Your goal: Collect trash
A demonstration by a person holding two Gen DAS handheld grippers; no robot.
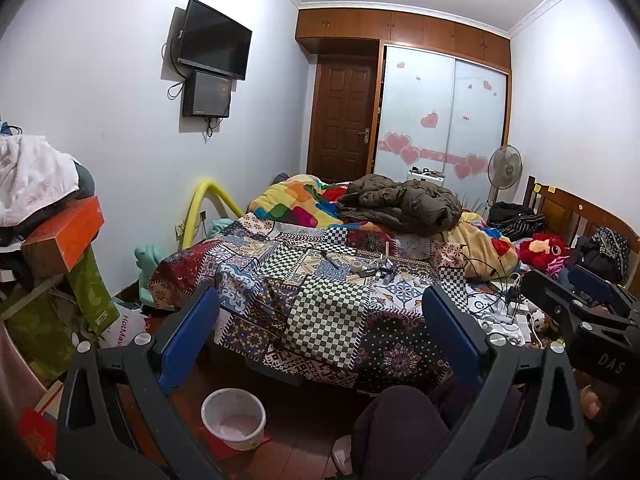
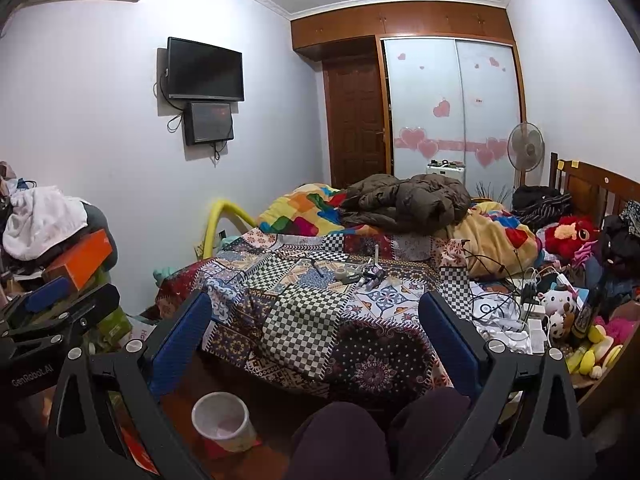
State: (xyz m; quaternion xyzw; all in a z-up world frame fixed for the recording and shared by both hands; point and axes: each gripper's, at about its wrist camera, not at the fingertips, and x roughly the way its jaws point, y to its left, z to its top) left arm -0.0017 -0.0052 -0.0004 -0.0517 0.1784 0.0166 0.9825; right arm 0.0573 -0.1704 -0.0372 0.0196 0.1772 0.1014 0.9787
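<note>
White-walled bedroom: cluttered bed (image 1: 320,280), wall television (image 1: 214,40), wooden door (image 1: 344,120), sliding wardrobe (image 1: 440,120).

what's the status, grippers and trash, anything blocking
Left gripper and right gripper open, holding nothing. Small items lie untouched on the bedspread; white bin on the floor below. Knees in the foreground; path to the bed looks clear.

bed (image 1: 320,320) under patchwork cover – brown jacket (image 1: 400,204), small clutter (image 1: 372,268), cables (image 1: 492,304) on it; floor – white bin (image 1: 234,418)
</note>
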